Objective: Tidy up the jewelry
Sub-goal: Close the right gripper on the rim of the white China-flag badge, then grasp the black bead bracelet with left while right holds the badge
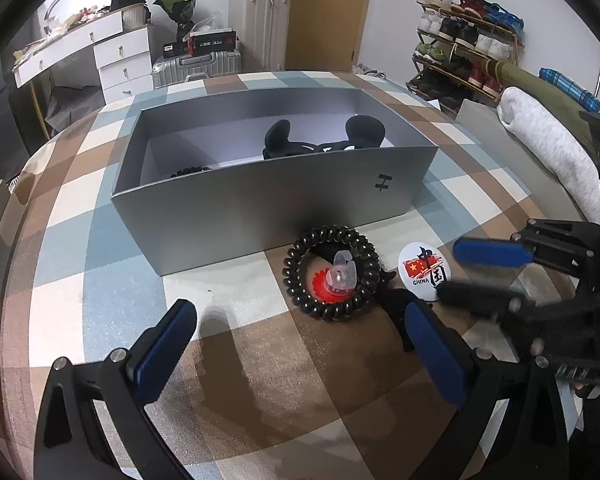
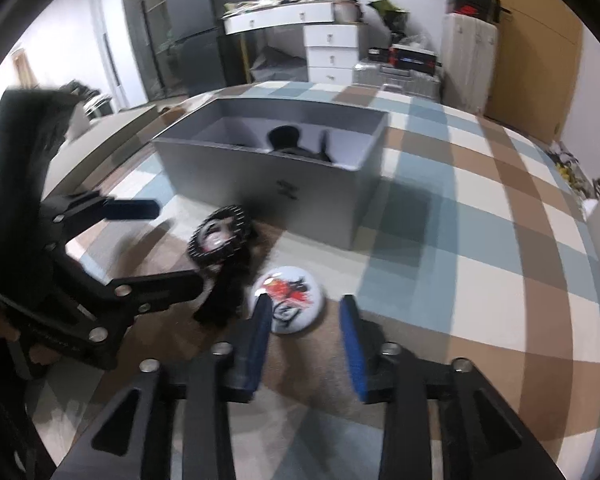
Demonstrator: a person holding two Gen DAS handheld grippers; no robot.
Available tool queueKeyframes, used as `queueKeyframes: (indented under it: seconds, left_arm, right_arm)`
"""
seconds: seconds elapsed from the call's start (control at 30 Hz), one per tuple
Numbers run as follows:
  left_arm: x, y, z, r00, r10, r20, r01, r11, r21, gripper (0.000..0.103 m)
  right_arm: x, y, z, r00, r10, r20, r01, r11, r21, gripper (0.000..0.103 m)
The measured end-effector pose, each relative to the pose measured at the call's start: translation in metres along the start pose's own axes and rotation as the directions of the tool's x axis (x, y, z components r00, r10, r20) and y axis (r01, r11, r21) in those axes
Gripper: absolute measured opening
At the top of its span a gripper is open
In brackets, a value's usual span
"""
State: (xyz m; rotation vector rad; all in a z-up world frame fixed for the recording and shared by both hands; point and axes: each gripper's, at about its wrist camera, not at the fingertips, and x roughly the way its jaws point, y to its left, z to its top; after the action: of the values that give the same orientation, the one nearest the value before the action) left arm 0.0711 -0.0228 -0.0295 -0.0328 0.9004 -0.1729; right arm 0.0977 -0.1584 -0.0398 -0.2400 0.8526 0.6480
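Note:
A round white badge [image 1: 424, 266] with a red flag and "CHINA" lies on the checked cloth in front of the grey box [image 1: 260, 208]. My right gripper [image 2: 305, 300] is open, low over the badge [image 2: 288, 300]. Its left finger overlaps the badge and its right finger stands clear of the rim. To the badge's left lies a black coil hair tie [image 1: 332, 274] with a red and clear plastic piece [image 1: 340, 278] inside it. My left gripper [image 1: 298, 306] stands wide open just in front of the coil, holding nothing. A black clip-like item [image 1: 396, 308] lies beside the coil.
The open grey box holds black items [image 1: 284, 140] and a dark bead string [image 1: 190, 172]. A rolled white towel [image 1: 540, 136] lies at the table's right edge. Beyond the table are white drawers [image 1: 124, 60], suitcases [image 1: 260, 24] and a shoe rack [image 1: 468, 48].

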Motion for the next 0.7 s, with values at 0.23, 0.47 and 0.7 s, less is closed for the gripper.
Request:
queueKeyframes:
  seconds: [0.23, 0.47, 0.7]
  left_arm:
    - [-0.001, 0.008, 0.001, 1.0, -0.009, -0.002, 0.009, 0.999, -0.047, 0.101]
    - [0.0, 0.006, 0.002, 1.0, -0.01, -0.003, 0.009, 0.999, -0.053, 0.101]
    - [0.005, 0.005, 0.005, 1.0, -0.019, -0.022, 0.019, 0.999, -0.043, 0.101]
  right_arm:
    - [0.017, 0.017, 0.003, 0.999, -0.021, -0.047, 0.017, 0.996, -0.083, 0.054]
    - [0.016, 0.013, 0.004, 0.997, -0.063, -0.038, 0.061, 0.997, -0.038, 0.041]
    - [-0.006, 0.0, -0.002, 0.999, -0.035, 0.033, 0.034, 0.999, 0.028, 0.041]
